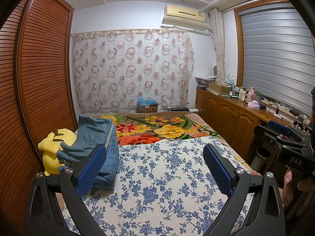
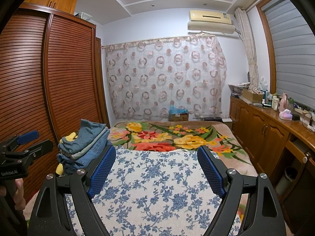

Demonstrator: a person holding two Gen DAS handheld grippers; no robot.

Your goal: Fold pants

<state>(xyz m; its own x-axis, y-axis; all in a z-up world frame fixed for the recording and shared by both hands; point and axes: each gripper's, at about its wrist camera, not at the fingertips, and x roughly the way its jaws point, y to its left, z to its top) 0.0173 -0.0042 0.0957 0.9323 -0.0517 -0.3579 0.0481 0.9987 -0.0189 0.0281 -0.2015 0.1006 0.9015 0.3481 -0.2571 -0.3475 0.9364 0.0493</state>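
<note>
Both grippers are held above a bed. The left gripper (image 1: 154,155) is spread wide and nothing is held between its blue pads (image 1: 89,172); the right gripper (image 2: 156,157) is likewise wide open and empty. Below them a blue-flowered sheet (image 1: 161,177) is spread flat over the near part of the bed.

At the sheet's left edge the pants (image 1: 94,135) are stacked in a folded pile of denim, beside a yellow plush (image 1: 52,147) that is partly hidden by them. Beyond the sheet a bright floral blanket (image 1: 157,127) is laid to the far end of the bed.

A louvred wardrobe (image 1: 39,74) is seen along the left, a wooden cabinet (image 1: 232,114) cluttered with bottles along the right below a window blind (image 1: 275,55). On the far wall a circle-patterned curtain (image 1: 133,66) is hung, with an air conditioner (image 1: 185,16) above it.
</note>
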